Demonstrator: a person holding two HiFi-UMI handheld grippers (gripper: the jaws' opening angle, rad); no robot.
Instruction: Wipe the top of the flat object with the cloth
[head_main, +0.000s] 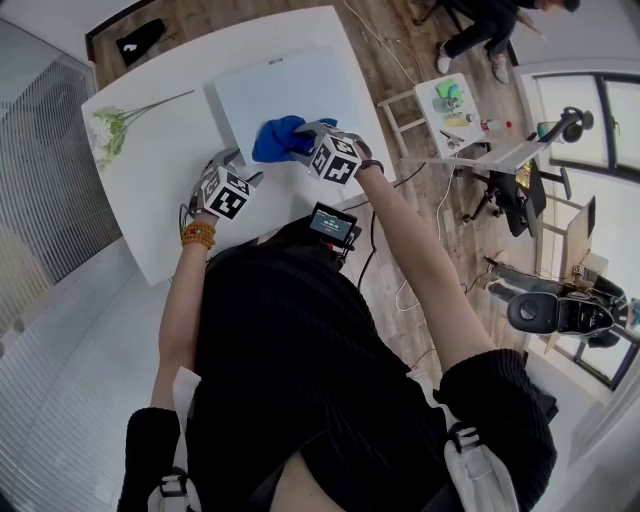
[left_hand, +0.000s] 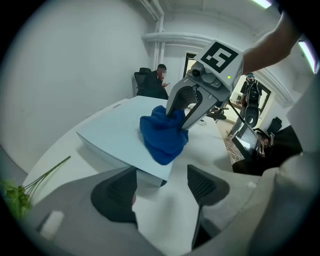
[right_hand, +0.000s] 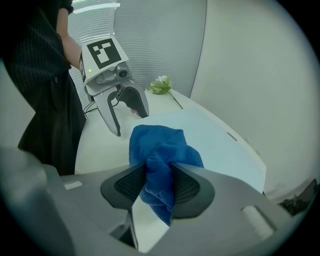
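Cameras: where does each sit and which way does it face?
Head view: on the person's head, looking down at the table, panel and cloth; shows torso, both arms, left claw, right claw.
Left gripper view: on the left claw, facing the right claw across the panel; own jaws open.
Right gripper view: on the right claw, facing the left claw; own jaws grip the cloth.
Shared: both gripper views see cloth and panel.

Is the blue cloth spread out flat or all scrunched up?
Scrunched up. The blue cloth is bunched in a lump, pinched in the right gripper, with its folds resting on the flat white object.
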